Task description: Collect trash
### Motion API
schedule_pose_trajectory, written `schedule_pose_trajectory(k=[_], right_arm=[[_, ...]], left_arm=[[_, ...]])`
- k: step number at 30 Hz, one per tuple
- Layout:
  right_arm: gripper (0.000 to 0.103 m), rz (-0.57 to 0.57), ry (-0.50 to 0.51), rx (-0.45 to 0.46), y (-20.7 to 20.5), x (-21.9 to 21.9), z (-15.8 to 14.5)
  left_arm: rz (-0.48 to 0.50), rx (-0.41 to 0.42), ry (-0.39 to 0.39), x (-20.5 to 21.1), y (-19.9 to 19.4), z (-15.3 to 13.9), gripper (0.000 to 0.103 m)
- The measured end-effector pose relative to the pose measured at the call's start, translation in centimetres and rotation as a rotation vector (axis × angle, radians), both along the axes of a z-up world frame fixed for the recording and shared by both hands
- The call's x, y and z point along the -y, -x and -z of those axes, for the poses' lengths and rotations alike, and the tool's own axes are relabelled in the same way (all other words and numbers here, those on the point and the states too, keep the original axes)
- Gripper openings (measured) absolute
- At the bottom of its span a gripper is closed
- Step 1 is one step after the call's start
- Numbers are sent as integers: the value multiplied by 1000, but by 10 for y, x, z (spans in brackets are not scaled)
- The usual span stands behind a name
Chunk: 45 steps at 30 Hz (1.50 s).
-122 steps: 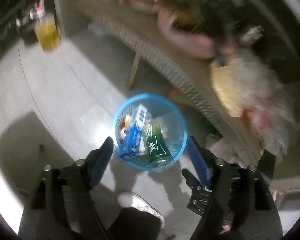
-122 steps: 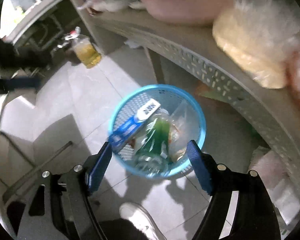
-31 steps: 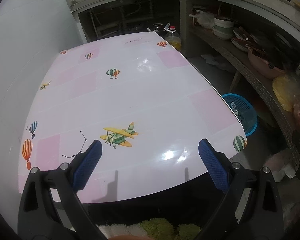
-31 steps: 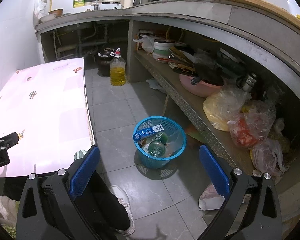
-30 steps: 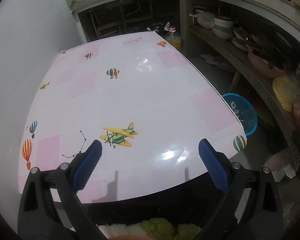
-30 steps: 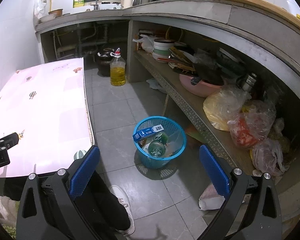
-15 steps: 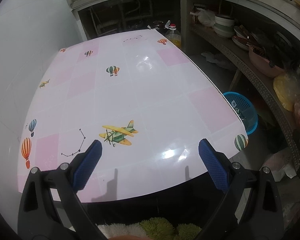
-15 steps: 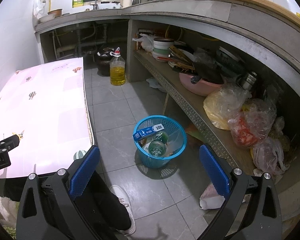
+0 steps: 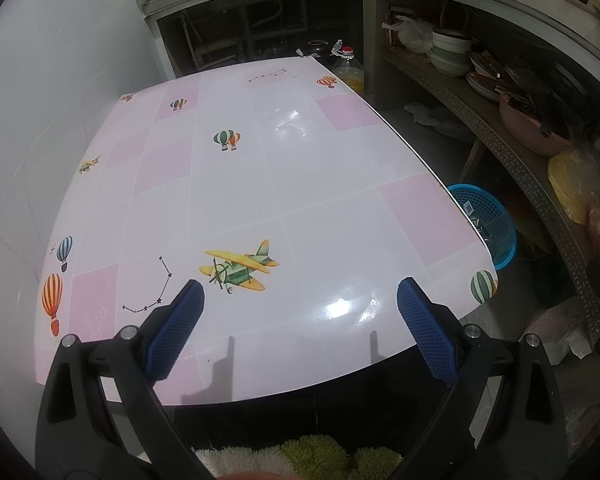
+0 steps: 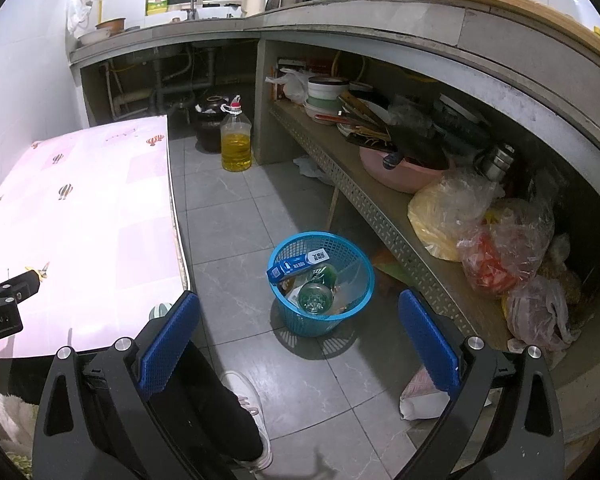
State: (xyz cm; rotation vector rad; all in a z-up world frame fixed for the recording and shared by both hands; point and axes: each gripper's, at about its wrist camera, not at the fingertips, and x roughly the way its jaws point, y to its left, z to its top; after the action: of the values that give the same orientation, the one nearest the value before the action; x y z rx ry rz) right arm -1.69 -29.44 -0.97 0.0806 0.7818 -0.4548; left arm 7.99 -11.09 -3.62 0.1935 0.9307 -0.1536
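Observation:
A blue mesh trash basket (image 10: 346,312) stands on the grey tile floor between the table and the shelf. It holds a blue and white carton (image 10: 296,266), a green bottle (image 10: 318,286) and other scraps. In the left wrist view the basket (image 9: 490,220) shows past the table's right edge. My right gripper (image 10: 298,342) is open and empty, held above the floor near the basket. My left gripper (image 9: 298,330) is open and empty above the near edge of the pink table (image 9: 260,184). No loose trash shows on the table top.
A long perforated shelf (image 10: 380,208) on the right holds bowls, a pink basin (image 10: 400,170) and plastic bags (image 10: 496,240). An oil bottle (image 10: 236,140) stands on the floor at the back. A person's leg and white shoe (image 10: 248,408) are below the right gripper.
Four seconds ago both grippers hovered close over the basket; they have since pulled back and up. In the last second almost nothing has moved.

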Motion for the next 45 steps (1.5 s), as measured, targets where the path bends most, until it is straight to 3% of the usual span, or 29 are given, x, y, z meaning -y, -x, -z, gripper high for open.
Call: schedule_pose_trajectory(k=[45], right_arm=[[97,-1,4,2,-5,-2,-4]], left_arm=[[2,3,5,3,-1,-2,93]])
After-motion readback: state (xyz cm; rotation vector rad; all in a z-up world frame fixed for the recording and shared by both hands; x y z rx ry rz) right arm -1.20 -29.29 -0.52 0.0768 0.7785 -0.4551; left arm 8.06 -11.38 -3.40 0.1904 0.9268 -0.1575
